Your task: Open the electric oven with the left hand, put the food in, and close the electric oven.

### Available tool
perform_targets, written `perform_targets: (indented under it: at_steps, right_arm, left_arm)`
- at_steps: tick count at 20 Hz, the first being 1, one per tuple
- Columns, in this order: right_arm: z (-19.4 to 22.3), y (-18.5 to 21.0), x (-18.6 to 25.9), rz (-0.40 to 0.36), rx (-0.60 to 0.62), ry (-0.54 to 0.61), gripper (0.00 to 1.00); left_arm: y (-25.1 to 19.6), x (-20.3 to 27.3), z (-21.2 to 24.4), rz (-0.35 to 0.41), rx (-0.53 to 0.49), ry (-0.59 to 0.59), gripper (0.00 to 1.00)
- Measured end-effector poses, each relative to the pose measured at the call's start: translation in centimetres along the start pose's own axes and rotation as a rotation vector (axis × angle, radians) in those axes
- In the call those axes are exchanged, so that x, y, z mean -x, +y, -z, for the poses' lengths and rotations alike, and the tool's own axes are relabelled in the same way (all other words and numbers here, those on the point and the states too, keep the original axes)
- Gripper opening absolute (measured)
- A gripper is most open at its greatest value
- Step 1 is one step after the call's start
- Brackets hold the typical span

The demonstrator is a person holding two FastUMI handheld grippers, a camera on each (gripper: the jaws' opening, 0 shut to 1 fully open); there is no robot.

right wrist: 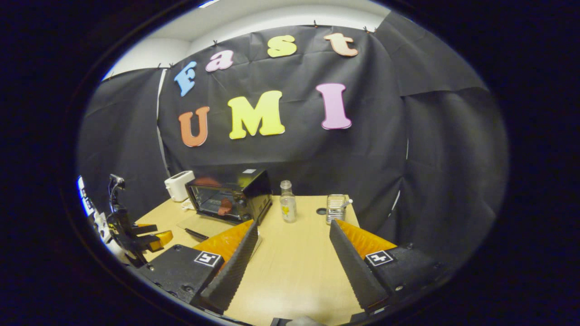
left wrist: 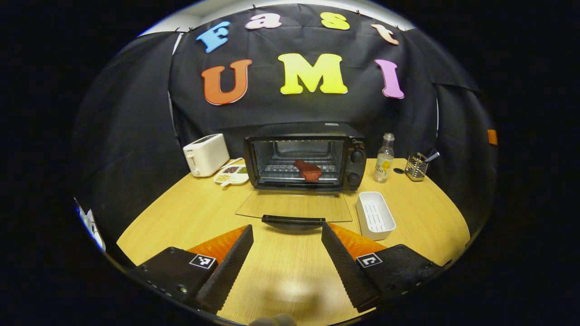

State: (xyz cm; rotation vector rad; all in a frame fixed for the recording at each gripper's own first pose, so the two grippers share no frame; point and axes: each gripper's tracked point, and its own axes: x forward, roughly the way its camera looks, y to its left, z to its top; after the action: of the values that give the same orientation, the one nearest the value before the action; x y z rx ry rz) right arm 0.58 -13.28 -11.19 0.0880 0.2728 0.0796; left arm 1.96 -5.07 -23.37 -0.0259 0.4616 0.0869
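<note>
The oven (left wrist: 304, 156) door (left wrist: 294, 206) lies flat open, meat (left wrist: 308, 170) on its rack. Both tongs, left (left wrist: 287, 246) and right (right wrist: 293, 246), hover apart over the tabletop (left wrist: 290, 271), empty.

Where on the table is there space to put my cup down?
Bare table lies in front of the toaster, left of the open oven door, and to the right past the white tray. It is crowded along the back by the bottle and wire holder.

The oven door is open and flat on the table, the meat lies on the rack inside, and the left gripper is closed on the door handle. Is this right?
Not quite. In the left gripper view the left gripper is open, its fingers short of the door handle. The oven door is down and the meat lies on the rack.
</note>
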Motion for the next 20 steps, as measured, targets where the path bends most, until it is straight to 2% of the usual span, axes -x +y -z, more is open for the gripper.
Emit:
perform_targets:
  at_steps: [2, 3, 4, 5, 9, 13, 20]
  right_arm:
    - [0.0, -0.6, -0.1, 0.050, -0.010, 0.009, 1.00]
    - [-0.2, -0.6, 0.0, 0.079, -0.014, 0.011, 0.96]
    - [-0.3, -0.4, 0.1, 0.101, -0.015, 0.015, 1.00]
    - [-0.5, 0.0, 0.4, 0.120, -0.014, 0.016, 1.00]
    - [-0.8, 1.7, 0.8, 0.208, -0.054, 0.023, 1.00]
    - [0.6, 3.4, 1.6, 0.275, -0.032, 0.046, 1.00]
    - [0.9, 5.3, 1.8, 0.301, -0.016, 0.059, 1.00]
  left_arm:
    - [-0.9, -2.1, 1.1, 0.045, -0.009, 0.017, 0.97]
    - [-1.3, -3.2, 1.8, 0.066, -0.020, 0.033, 0.97]
    - [-1.3, -4.3, 2.3, 0.084, -0.029, 0.044, 1.00]
    - [-1.4, -5.4, 2.8, 0.104, -0.034, 0.053, 0.97]
    - [-1.3, -8.8, 4.8, 0.159, -0.043, 0.086, 0.97]
    - [-0.4, -10.9, 6.1, 0.186, -0.061, 0.120, 0.97]
    - [0.2, -12.0, 5.5, 0.176, -0.065, 0.117, 0.97]
